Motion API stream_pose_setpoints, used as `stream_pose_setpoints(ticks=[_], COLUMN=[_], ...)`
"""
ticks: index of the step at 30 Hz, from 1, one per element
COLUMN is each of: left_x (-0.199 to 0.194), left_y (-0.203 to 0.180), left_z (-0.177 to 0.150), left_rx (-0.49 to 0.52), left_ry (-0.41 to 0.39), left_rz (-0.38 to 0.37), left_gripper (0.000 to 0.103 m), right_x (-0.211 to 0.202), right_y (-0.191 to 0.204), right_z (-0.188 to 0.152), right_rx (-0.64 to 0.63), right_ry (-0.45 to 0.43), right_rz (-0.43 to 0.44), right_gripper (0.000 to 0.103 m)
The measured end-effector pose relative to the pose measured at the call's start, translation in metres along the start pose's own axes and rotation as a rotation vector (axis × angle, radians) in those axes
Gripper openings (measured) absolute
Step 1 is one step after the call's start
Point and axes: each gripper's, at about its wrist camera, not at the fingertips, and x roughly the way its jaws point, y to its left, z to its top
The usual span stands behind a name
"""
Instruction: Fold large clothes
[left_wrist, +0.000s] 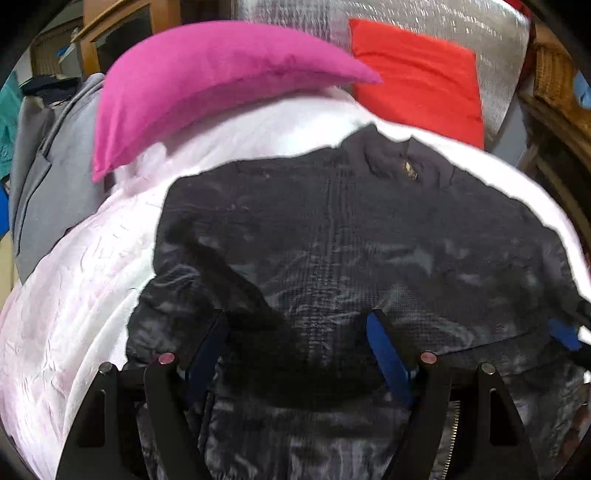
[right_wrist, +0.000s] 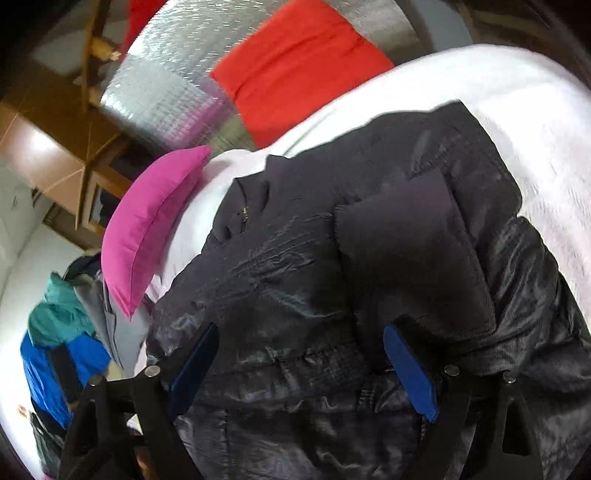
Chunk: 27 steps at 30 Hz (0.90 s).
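1. Nearest the lens in the left wrist view, the left tool (left_wrist: 295, 347) is seen spread wide, its blue pads hovering just over the black jacket (left_wrist: 332, 240); nothing is gripped.
2. Farther off, the jacket is laid front-up on the white bed cover (left_wrist: 85, 280), collar away from the camera, with a pink pillow (left_wrist: 207, 81) and a red cushion (left_wrist: 417, 77) beyond it. A grey garment (left_wrist: 48, 177) is draped at the left.
3. In the right wrist view, the right tool (right_wrist: 303, 354) is likewise held wide open above the jacket (right_wrist: 295, 266), gripping nothing. One sleeve (right_wrist: 410, 251) is already folded across the chest.
4. A pile of blue and teal clothes (right_wrist: 59, 339) is visible at the left.
5. A slip is judged likely: the shiny, puffy fabric may slide from the pads or spring back, undoing the folded sleeve.
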Motion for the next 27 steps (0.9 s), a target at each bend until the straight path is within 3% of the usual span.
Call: stream_pose_setpoints(ticks=[2,8,11,13,14,18,21,24,27], left_x=[0.002,0.002,0.002,0.001,-0.001,-0.028,-0.058,-0.071,-0.067], left_y=[-0.002,-0.004,-0.004,-0.005,-0.006,0.002,0.019,0.045,0.075], left_z=[-0.002,-0.002,-0.005,-0.006,-0.006,-0.009,-0.018,-0.022,-0.02], left_rx=[0.012,0.019,0.029,0.044,0.051,0.052,0.045,0.018,-0.08], left_ry=[-0.009,-0.013,-0.014,-0.013,-0.008,-0.056,-0.12,-0.15,-0.108], left_rz=[0.005,0.006,0.007,0.007,0.007,-0.03,-0.065,-0.07,-0.06], left_gripper=[0.08,0.082,0.083,0.083,0.083,0.083,0.083,0.083,0.083], right_x=[-0.004,-0.022,0.003,0.029,0.026,-0.015,-0.056,-0.088,-0.109], right_y=[0.007,0.042,0.039,0.018,0.017,0.03,0.029,-0.001,-0.044], right_z=[0.002,0.018,0.024,0.02,0.018,0.011,0.002,0.001,0.006], right_rx=[-0.015,-0.092,-0.114,-0.06,-0.061,-0.08,-0.149,-0.126,-0.03], right_ry=[0.011,-0.088,-0.04,0.048,0.03,-0.017,-0.059,-0.09,-0.111], right_rz=[-0.022,0.018,-0.036,-0.113,-0.1,-0.029,-0.041,-0.096,-0.147], right_gripper=[0.092,0.093,0.098,0.098,0.097,0.097,0.097,0.098,0.098])
